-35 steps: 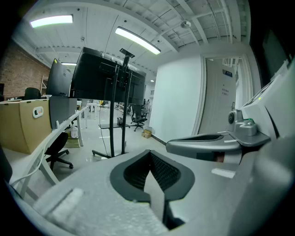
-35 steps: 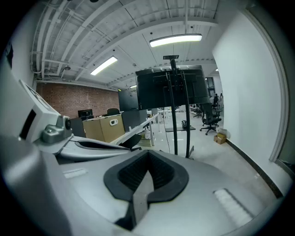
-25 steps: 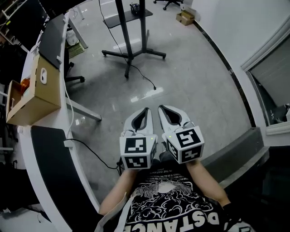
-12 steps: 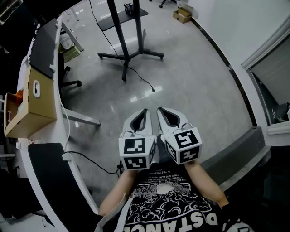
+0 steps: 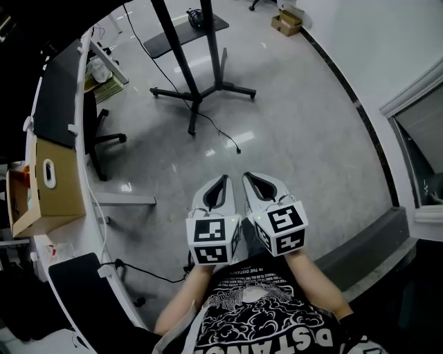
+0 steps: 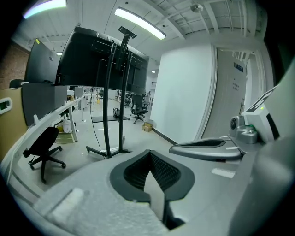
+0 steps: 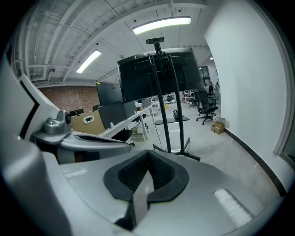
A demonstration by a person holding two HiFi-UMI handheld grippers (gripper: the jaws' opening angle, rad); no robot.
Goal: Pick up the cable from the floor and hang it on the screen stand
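Note:
A thin black cable (image 5: pixel 220 130) lies on the grey floor, trailing from the base of the black screen stand (image 5: pixel 202 91) toward me and ending about halfway to the grippers. The stand's twin poles (image 6: pixel 109 115) carry dark screens (image 7: pixel 156 73). My left gripper (image 5: pixel 220 181) and right gripper (image 5: pixel 250 178) are held side by side in front of my chest, well short of the cable. Both are shut and empty, their ribbed pads (image 6: pixel 159 168) closed together. In the gripper views, each gripper (image 6: pixel 148 154) (image 7: pixel 148 156) points at the stand.
A long white desk (image 5: pixel 86 159) runs down the left with a cardboard box (image 5: pixel 52 187) on it. A black office chair (image 5: pixel 97 131) stands beside it. Another cable (image 5: pixel 145 273) lies under the desk. A small box (image 5: pixel 289 21) sits by the right wall's baseboard (image 5: pixel 360 117).
The stand and floor cable sit slightly lower and nearer in the head view, and the desk has slid down the left edge. Both grippers stay together and shut.

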